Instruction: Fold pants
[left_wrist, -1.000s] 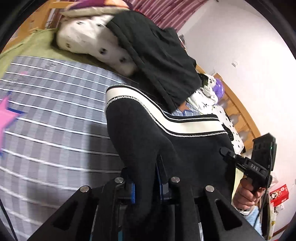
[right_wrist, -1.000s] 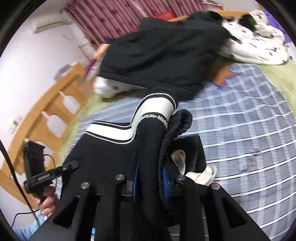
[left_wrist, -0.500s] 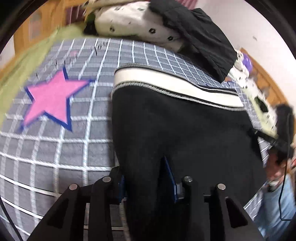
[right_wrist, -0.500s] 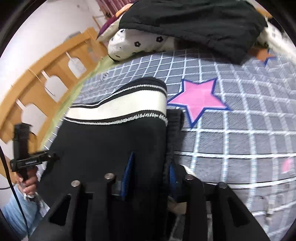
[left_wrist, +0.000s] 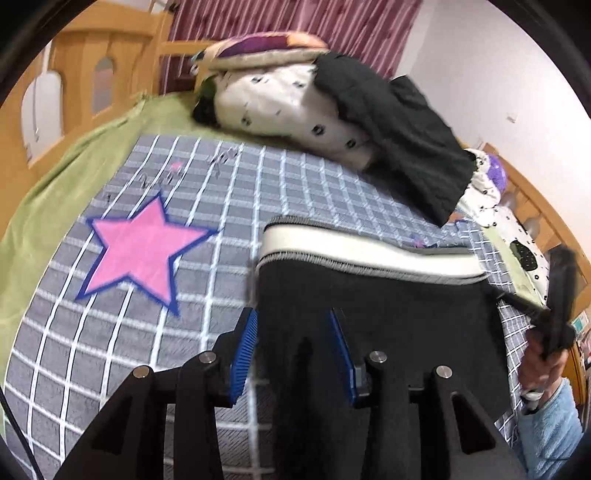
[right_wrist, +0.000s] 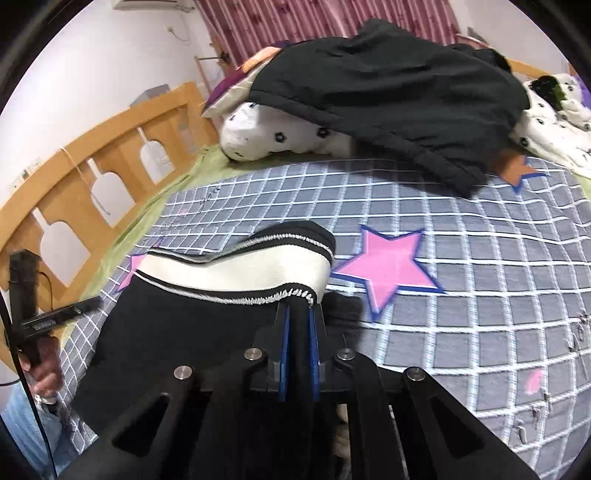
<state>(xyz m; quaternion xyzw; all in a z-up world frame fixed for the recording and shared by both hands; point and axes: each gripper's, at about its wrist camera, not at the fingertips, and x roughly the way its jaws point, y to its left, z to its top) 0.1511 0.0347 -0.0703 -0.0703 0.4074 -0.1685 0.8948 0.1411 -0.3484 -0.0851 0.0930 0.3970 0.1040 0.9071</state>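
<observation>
Lowered since a second ago: the black pants (left_wrist: 369, 314), which hung bunched and lifted between both tools, now lie spread on the checked bedspread (left_wrist: 166, 350), white waistband (left_wrist: 362, 254) at the far edge, beside the pink star (left_wrist: 140, 251). Left tool (left_wrist: 291, 339): jaws part open, steady over the last half second after widening from a near-closed grip; black cloth lies between the blue pads (left_wrist: 243, 347), but gaps show on both sides, so the pads look clear of it. Right tool (right_wrist: 298, 332): jaws have just closed, nearly together, pinching a thin fold of black fabric right under the waistband's stitched corner (right_wrist: 295, 293). The right hand (left_wrist: 543, 362) shows at the left view's edge; the left hand (right_wrist: 40, 354) at the right view's edge. Progress, as a judgement: pants appear laid out with one fold already in, since a second dark layer (right_wrist: 343, 310) peeks out beside the right tool; how many layers sit underneath cannot be told. Legs fall below both views, so their state is unknown. Left to do, probably: a further fold, then smoothing. A black jacket (right_wrist: 388, 92) and spotted bedding (right_wrist: 266, 136) lie at the bed's head, well apart from the work.
</observation>
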